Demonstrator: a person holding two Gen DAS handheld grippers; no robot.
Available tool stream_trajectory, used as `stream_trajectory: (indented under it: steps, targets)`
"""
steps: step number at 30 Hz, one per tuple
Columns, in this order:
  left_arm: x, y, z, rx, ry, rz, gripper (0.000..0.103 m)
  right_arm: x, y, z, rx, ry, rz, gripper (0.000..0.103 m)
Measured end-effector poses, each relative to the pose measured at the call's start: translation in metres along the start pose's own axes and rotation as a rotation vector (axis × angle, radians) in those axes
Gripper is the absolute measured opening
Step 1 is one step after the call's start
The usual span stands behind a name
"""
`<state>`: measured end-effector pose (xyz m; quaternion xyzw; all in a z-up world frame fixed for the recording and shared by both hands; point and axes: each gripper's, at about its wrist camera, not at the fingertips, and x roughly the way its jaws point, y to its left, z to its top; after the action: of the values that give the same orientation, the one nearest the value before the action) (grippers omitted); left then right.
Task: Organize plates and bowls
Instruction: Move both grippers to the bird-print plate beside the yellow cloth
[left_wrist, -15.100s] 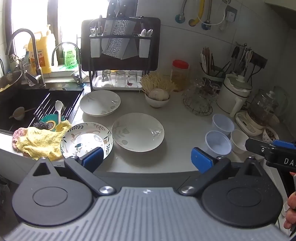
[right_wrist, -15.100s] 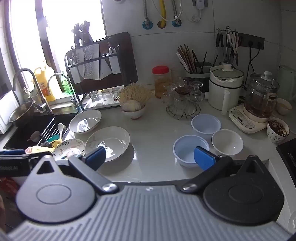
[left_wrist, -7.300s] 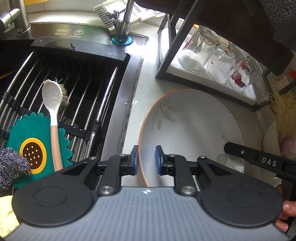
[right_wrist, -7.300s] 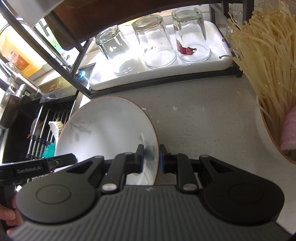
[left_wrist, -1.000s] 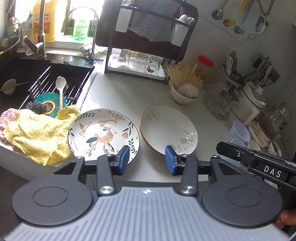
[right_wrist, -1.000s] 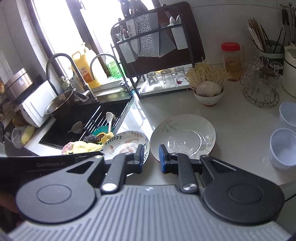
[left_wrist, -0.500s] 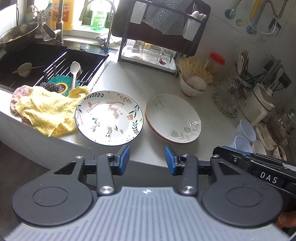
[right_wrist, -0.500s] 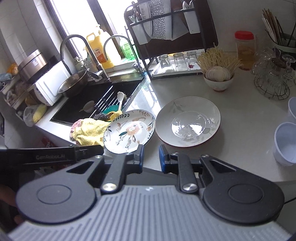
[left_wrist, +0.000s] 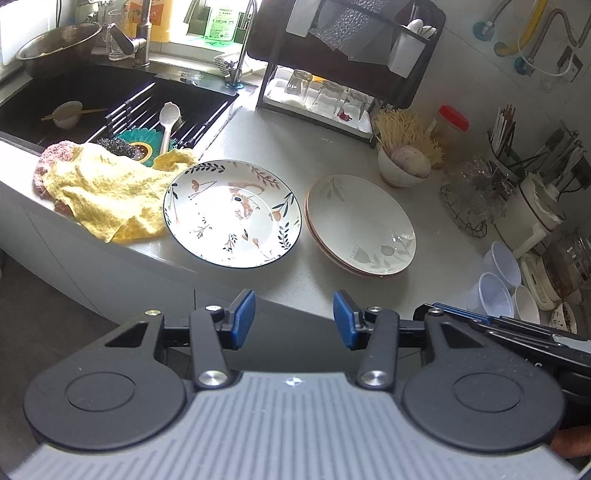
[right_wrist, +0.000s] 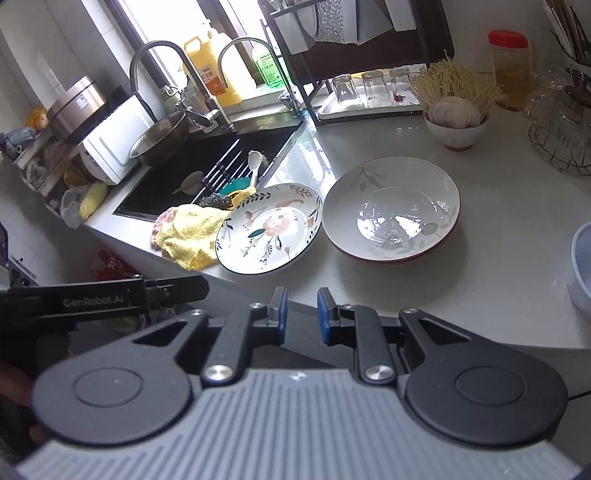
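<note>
We hold the left gripper (left_wrist: 293, 319) off the counter's front edge, jaws spread wide and empty. The right gripper (right_wrist: 300, 314) sits beside it, jaws parted by a narrow gap, also holding nothing. On the counter (left_wrist: 295, 147), the two pale leaf-pattern plates (left_wrist: 360, 225) rest nested in one stack. The floral plate (left_wrist: 232, 212) lies just left of the stack, its far edge touching the yellow cloth (left_wrist: 101, 188). Three small bowls (left_wrist: 496, 291) cluster at the right.
</note>
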<state>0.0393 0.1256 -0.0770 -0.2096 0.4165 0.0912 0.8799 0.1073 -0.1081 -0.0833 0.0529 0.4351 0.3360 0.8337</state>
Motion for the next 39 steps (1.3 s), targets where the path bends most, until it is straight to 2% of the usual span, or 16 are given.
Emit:
stream_trajectory:
  steps: [7, 15, 20, 21, 22, 24, 31, 35, 39]
  targets:
    - [0.024, 0.027, 0.024, -0.014, 0.027, -0.003, 0.053, 0.028, 0.003, 0.012, 0.035, 0.025, -0.008, 0.022]
    - [0.064, 0.066, 0.07, 0.023, 0.061, -0.014, 0.053, 0.064, 0.011, 0.029, 0.096, 0.025, -0.068, 0.022]
    - [0.092, 0.095, 0.091, 0.033, 0.109, -0.017, 0.053, 0.092, 0.015, 0.033, 0.169, 0.057, -0.091, 0.022]
    - [0.098, 0.101, 0.095, 0.034, 0.117, -0.015, 0.053, 0.097, 0.014, 0.034, 0.186, 0.065, -0.093, 0.024]
    - [0.103, 0.106, 0.098, 0.037, 0.126, -0.011, 0.053, 0.102, 0.014, 0.035, 0.207, 0.068, -0.092, 0.036]
    - [0.114, 0.116, 0.105, 0.053, 0.141, -0.007, 0.053, 0.109, 0.01, 0.037, 0.26, 0.061, -0.085, 0.052]
    - [0.149, 0.143, 0.123, 0.074, 0.196, -0.03, 0.053, 0.142, 0.003, 0.036, 0.416, 0.094, -0.131, 0.051]
    - [0.168, 0.153, 0.132, 0.089, 0.227, -0.049, 0.051, 0.157, 0.006, 0.036, 0.443, 0.106, -0.153, 0.05]
    - [0.183, 0.16, 0.142, 0.107, 0.241, -0.073, 0.039, 0.169, 0.008, 0.039, 0.47, 0.105, -0.179, 0.048]
